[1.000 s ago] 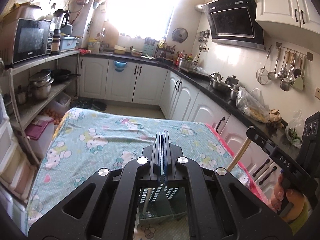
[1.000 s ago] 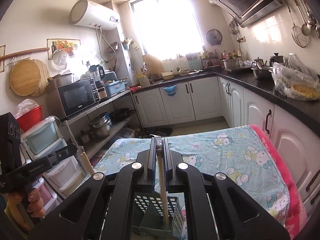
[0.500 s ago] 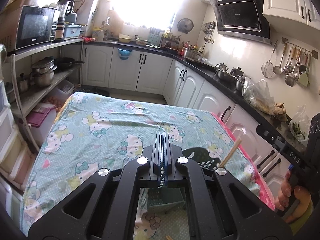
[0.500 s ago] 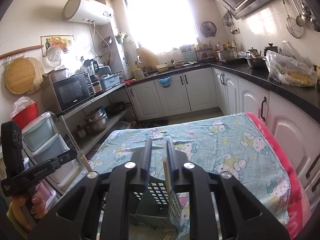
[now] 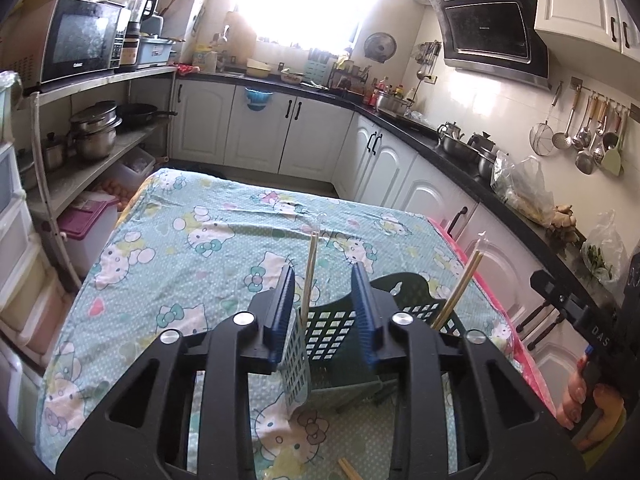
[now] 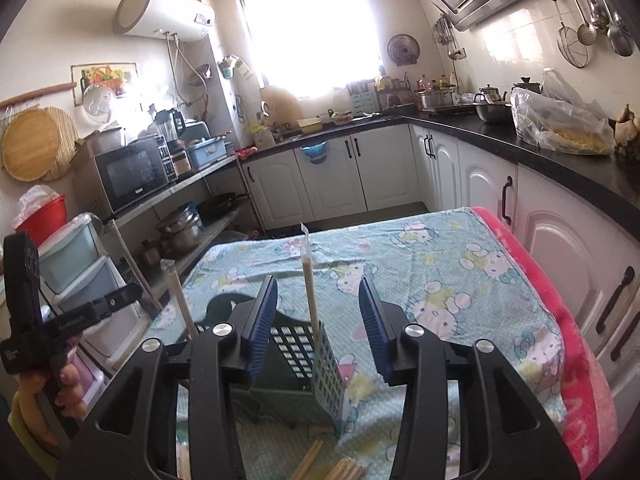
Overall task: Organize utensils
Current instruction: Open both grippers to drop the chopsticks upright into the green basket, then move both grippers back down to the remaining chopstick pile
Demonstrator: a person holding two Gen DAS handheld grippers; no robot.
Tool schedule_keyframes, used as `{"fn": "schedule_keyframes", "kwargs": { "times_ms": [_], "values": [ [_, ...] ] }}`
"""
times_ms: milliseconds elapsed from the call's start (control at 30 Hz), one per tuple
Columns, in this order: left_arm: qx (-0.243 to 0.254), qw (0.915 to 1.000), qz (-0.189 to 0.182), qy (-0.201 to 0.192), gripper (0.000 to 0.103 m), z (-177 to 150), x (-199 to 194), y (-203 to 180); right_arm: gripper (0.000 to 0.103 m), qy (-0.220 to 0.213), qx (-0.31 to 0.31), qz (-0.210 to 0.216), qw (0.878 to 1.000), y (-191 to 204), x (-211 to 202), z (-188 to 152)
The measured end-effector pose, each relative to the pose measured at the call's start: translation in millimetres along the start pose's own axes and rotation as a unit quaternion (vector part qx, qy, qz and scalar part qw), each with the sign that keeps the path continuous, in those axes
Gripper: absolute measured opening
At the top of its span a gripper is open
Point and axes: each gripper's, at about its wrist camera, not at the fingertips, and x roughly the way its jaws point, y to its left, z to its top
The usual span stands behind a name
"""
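Observation:
A dark green latticed utensil holder [image 5: 340, 332] [image 6: 296, 352] stands on the table just below both grippers. My left gripper [image 5: 324, 312] is over it, jaws opening. A wrapped pair of chopsticks [image 5: 309, 276] stands upright between them, close to the left pad, free of both. A second wrapped pair [image 5: 460, 284] leans in the holder's right side. My right gripper [image 6: 316, 320] is also opening, with that pair [image 6: 308, 280] upright in the middle of its gap, untouched. The left gripper's pair [image 6: 180, 300] shows at the left.
The table wears a teal cartoon-cat cloth [image 5: 192, 256] with a pink edge [image 6: 560, 320] on the right. Loose chopsticks [image 6: 340, 468] lie near the front edge. White cabinets [image 6: 480, 184] run along the right, a shelf rack with pots [image 5: 92, 136] along the left.
Both grippers sank toward the holder and went from shut to open. Each let go of its chopsticks, which now stand in the holder.

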Motion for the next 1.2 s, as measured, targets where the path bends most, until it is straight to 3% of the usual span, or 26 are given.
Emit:
{"fn": "schedule_keyframes", "kwargs": {
  "times_ms": [267,533,633,1200],
  "values": [
    [-0.002,1.0,0.001,-0.006,0.051,-10.5,-10.0,-0.4,0.054,0.01,-0.015,-0.002,1.0,4.7,-5.0,-18.1],
    [-0.005,0.9997,0.003,-0.024,0.084,-21.7,-28.3,-2.0,0.063,0.013,-0.022,0.001,1.0,8.2,-14.6,-30.3],
    [-0.008,0.9996,0.001,-0.028,0.091,-27.2,-35.1,-2.5,0.066,0.016,-0.022,0.0,1.0,8.1,-17.6,-34.9],
    [-0.006,0.9997,0.009,-0.022,0.092,-67.6,-56.0,-0.3,0.069,0.031,-0.03,-0.003,0.999,7.9,-37.8,-61.7]
  ]
}}
